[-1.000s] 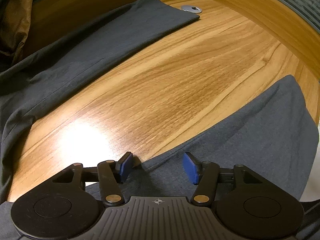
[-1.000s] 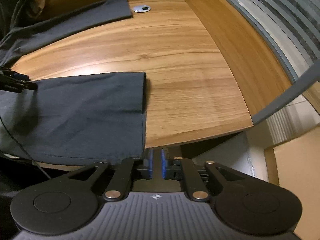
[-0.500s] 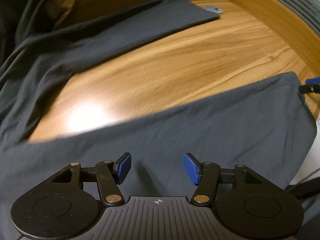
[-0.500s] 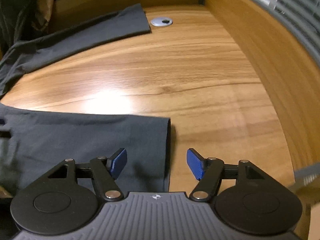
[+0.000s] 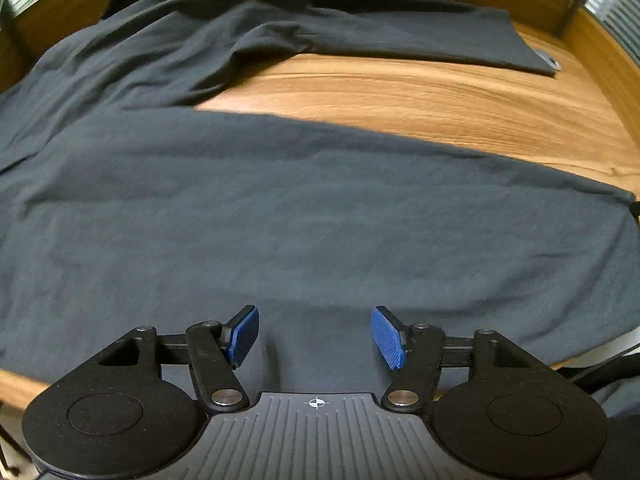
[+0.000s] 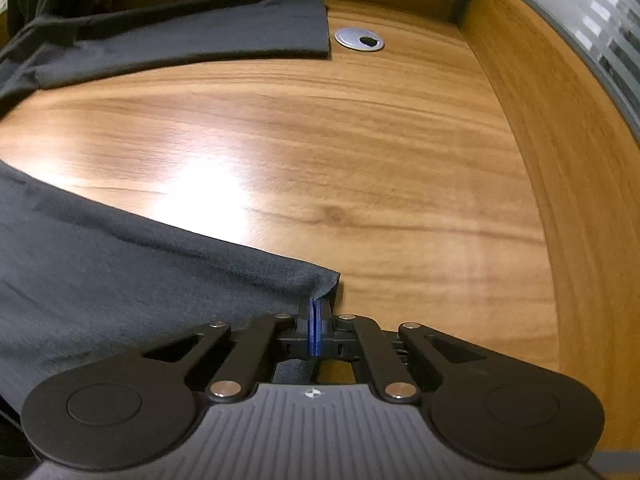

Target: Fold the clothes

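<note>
A dark grey garment (image 5: 320, 220) lies spread on the wooden table (image 5: 440, 104), with one long leg (image 5: 400, 36) stretched along the far side. My left gripper (image 5: 314, 328) hovers over the broad near part of the cloth; its jaws are opening and the pads grip nothing. In the right wrist view the near leg (image 6: 120, 264) ends in a corner at the blue pads. My right gripper (image 6: 316, 308) is shut on that corner, which is lifted slightly off the table (image 6: 360, 140). The far leg (image 6: 200, 28) lies flat at the back.
A round metal cable grommet (image 6: 359, 39) sits in the tabletop just past the far leg's end. A raised wooden wall (image 6: 568, 160) curves along the table's right side, with a slatted surface beyond it. Bare wood lies between the two legs.
The left gripper has swung from the near leg's edge over the garment's wider part. The right gripper came in from off the table's edge, opened over the near leg's corner and shut on it.
</note>
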`<state>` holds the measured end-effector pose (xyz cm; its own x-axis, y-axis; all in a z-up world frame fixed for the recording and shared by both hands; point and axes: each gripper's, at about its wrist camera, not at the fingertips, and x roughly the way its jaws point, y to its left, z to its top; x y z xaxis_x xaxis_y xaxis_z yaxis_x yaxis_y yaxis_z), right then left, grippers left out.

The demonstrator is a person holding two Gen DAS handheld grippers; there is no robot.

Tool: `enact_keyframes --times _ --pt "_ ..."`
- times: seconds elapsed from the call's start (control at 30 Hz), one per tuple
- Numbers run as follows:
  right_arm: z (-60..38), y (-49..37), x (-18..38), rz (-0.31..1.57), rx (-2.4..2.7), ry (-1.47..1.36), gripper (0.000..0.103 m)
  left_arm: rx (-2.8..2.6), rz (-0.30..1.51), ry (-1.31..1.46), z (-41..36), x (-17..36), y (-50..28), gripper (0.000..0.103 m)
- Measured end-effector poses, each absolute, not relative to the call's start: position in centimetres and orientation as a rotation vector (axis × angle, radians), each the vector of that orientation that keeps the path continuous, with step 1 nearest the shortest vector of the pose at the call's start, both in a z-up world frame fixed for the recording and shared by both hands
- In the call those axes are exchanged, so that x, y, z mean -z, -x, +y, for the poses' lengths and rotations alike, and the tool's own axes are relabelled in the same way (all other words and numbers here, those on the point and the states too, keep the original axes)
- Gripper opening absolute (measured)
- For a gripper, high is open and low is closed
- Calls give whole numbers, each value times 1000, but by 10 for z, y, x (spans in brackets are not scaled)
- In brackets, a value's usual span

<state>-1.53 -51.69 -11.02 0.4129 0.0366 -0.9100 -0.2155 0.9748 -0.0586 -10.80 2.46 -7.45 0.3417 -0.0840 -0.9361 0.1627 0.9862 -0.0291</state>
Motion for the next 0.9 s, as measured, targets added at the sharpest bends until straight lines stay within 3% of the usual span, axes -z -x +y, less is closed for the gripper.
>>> enact_keyframes --times 0.33,0.37,0.43,0.47,0.5,0.67,0.9 --pt "-533 -27 112 1118 -84 295 3 107 1188 -31 38 68 118 66" --pt "-533 -29 109 1119 -99 283 9 97 1183 -23 40 66 119 66" --pt "-534 -32 102 1119 -127 260 33 72 1170 -4 48 63 117 67" --pt "-532 -31 96 1106 -142 257 54 59 1164 6 52 63 114 67" --pt "-528 -29 91 1094 -166 255 66 48 1160 14 56 63 110 67" --pt "-494 -21 69 1065 -283 262 85 -8 1147 34 86 58 97 68" --pt "-434 -27 57 1055 -369 298 86 -21 1127 21 126 51 65 69"
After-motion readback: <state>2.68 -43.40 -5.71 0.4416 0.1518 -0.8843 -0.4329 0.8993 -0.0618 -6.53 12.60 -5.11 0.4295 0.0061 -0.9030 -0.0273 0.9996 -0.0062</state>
